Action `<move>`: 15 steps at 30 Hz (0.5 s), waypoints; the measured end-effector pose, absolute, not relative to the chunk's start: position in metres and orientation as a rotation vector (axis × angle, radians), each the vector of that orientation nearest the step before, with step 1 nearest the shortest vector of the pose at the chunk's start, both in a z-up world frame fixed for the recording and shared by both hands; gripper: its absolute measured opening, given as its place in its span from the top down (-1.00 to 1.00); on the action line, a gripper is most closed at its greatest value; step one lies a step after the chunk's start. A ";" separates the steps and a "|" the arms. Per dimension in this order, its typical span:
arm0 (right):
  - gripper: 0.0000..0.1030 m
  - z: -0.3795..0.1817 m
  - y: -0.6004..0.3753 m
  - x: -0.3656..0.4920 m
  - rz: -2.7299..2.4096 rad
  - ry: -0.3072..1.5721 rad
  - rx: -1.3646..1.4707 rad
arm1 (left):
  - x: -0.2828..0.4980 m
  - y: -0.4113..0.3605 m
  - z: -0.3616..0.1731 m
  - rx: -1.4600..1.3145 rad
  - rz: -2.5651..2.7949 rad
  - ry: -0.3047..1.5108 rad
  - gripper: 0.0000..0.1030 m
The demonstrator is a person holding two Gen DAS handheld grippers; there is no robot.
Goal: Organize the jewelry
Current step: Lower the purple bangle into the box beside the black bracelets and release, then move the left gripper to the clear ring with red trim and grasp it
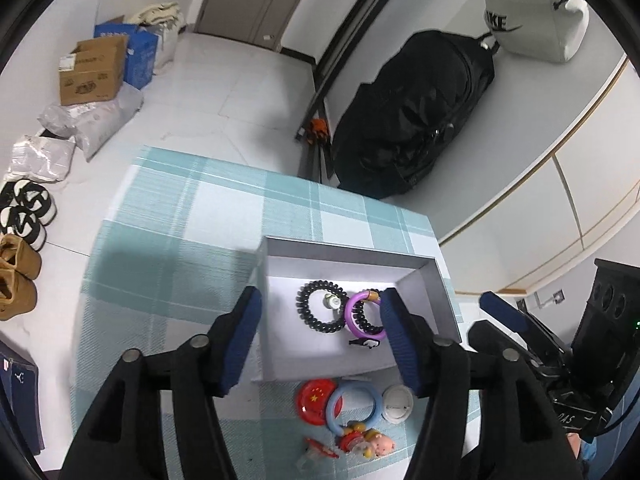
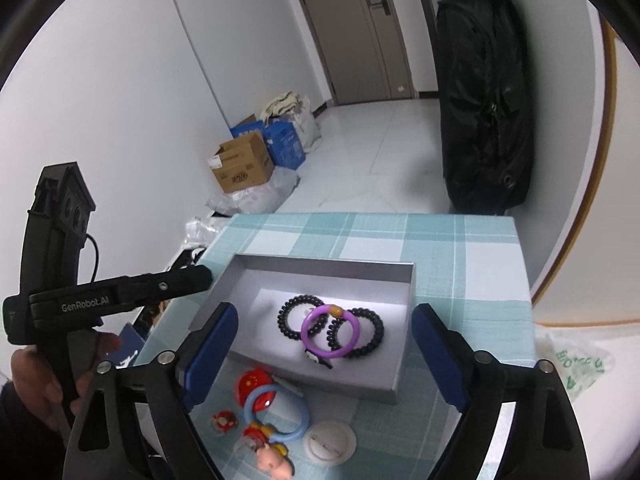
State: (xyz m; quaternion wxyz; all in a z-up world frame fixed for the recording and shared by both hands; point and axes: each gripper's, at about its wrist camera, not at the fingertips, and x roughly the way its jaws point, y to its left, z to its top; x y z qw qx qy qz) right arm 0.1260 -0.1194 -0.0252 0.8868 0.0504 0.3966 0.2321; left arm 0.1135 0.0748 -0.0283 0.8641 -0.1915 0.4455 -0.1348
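A grey open box (image 1: 436, 300) (image 2: 320, 265) sits on the checked cloth. Inside lie two black coil bracelets (image 1: 320, 322) (image 2: 362, 350), a purple ring (image 1: 352, 322) (image 2: 308, 334) overlapping them, and a small penguin charm (image 1: 364, 343) (image 2: 318, 358). In front of the box are a red badge (image 1: 312, 398) (image 2: 250, 384), a blue ring (image 1: 352, 392) (image 2: 298, 400), a white badge (image 1: 396, 404) (image 2: 330, 444) and a pig charm (image 1: 382, 446) (image 2: 274, 462). My left gripper (image 1: 320, 294) hangs open above the box with nothing between its pads. My right gripper (image 2: 326, 312) is also wide open and empty above the box.
The checked table (image 2: 460, 240) ends just behind the box, with floor beyond. A black bag (image 2: 484, 100) stands at the far right. Cardboard boxes (image 1: 92, 72) and shoes (image 1: 24, 208) line the left wall. A hand (image 2: 36, 380) holds the left gripper's handle.
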 end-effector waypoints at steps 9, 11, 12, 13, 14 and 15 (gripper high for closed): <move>-0.98 -0.015 -0.124 0.101 0.485 0.772 0.086 | 0.086 0.079 -0.031 -0.337 -0.224 0.902 -0.26; -1.00 -0.015 -0.126 0.094 0.485 0.771 0.087 | 0.077 0.077 -0.035 -0.314 -0.228 0.911 -0.27; -1.00 -0.016 -0.127 0.093 0.483 0.771 0.086 | 0.074 0.076 -0.036 -0.306 -0.230 0.916 -0.28; -1.00 -0.017 -0.127 0.090 0.481 0.774 0.084 | 0.071 0.074 -0.040 -0.296 -0.240 0.929 -0.28; -1.00 -0.018 -0.128 0.089 0.480 0.778 0.082 | 0.069 0.073 -0.041 -0.288 -0.253 0.940 -0.28; -1.00 -0.020 -0.129 0.087 0.478 0.784 0.081 | 0.066 0.069 -0.046 -0.272 -0.276 0.962 -0.28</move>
